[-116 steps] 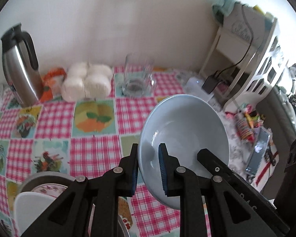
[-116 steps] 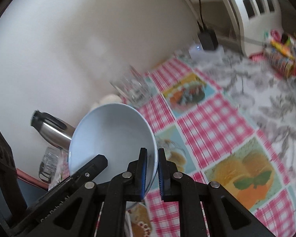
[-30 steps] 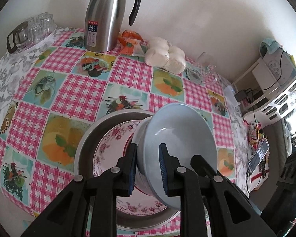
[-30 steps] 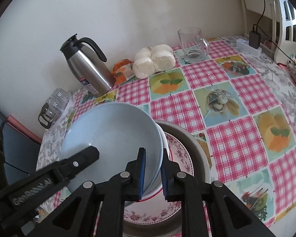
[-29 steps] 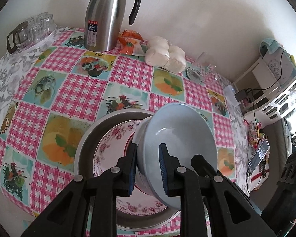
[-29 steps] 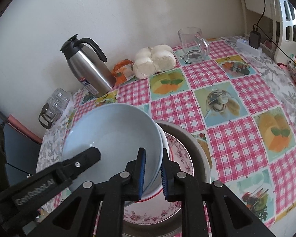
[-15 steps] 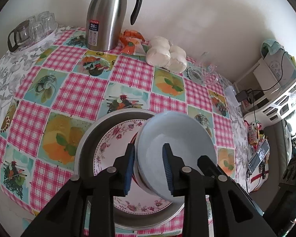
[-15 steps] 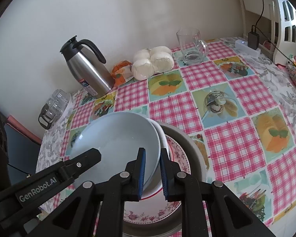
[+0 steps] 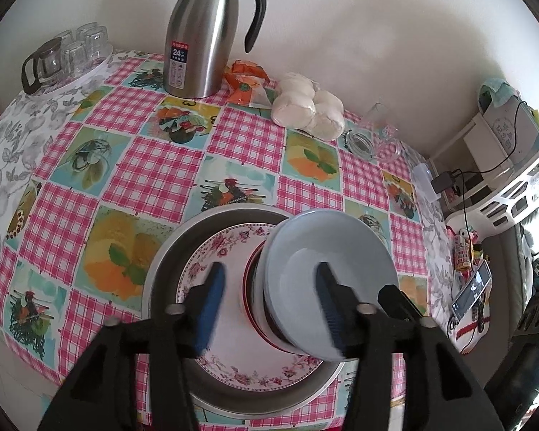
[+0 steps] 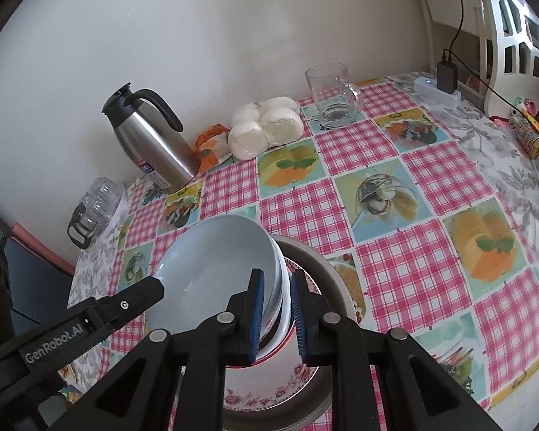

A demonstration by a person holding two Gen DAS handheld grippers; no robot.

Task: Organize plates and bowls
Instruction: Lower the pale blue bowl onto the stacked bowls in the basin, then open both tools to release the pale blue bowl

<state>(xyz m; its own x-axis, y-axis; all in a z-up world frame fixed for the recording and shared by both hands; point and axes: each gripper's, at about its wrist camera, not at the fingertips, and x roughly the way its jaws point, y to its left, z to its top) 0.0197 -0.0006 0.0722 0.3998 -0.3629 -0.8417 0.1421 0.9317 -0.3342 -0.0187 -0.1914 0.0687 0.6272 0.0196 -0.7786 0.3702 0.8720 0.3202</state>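
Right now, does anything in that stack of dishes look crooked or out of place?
Yes. The pale blue bowl sits off-centre, towards the right of the flowered plate, and seems tilted on the bowl under it rather than nested flat. The left gripper has just been opening and no longer clamps its rim; the right gripper straddles the far rim.

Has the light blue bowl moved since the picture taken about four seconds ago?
Yes. The light blue bowl was then held in the air, above the tablecloth. It now sits lower, nested in the bowl on the floral plate inside the metal basin.

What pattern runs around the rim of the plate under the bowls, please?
Pink roses on white, all around the plate; clearest in the left wrist view.
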